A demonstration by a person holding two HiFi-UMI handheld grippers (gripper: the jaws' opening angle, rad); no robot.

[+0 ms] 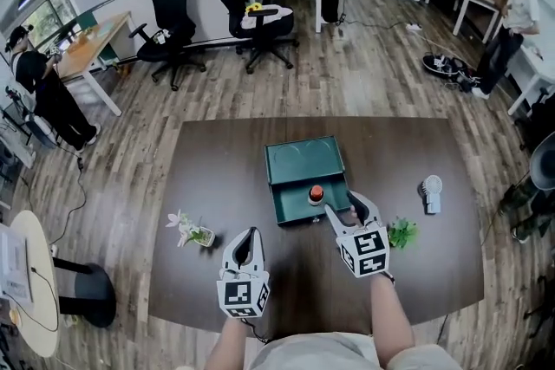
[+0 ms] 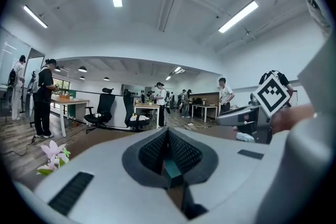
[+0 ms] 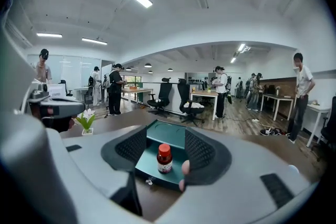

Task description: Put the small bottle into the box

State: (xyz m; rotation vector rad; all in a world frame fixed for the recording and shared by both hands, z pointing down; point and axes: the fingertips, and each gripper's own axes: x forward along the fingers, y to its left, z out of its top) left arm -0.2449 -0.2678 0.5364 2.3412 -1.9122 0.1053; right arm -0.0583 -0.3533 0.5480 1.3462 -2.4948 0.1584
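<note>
The small bottle (image 1: 316, 194) stands upright inside the open teal box (image 1: 284, 202), red cap up, a little right of the tray's middle. The lid lies back flat toward the desk's far edge. The box sits about midway across the desk (image 1: 217, 178), between the far and near edges.

My right gripper (image 1: 341, 205) is at the box's near right corner. Its jaws are spread wide and hold nothing. In the right gripper view the bottle shows in the gap between the two pads, but beyond their tips, and neither pad touches it.

My left gripper (image 1: 251, 231) is nearer the desk's near edge, left of the box and well apart from the bottle. Its jaws are closed together, with nothing between them.

A small flower pot (image 1: 191, 230) stands left of the left gripper. A green sprig (image 1: 401, 231) lies just right of the right gripper. A white hand fan (image 1: 431, 193) lies toward the desk's right edge.
</note>
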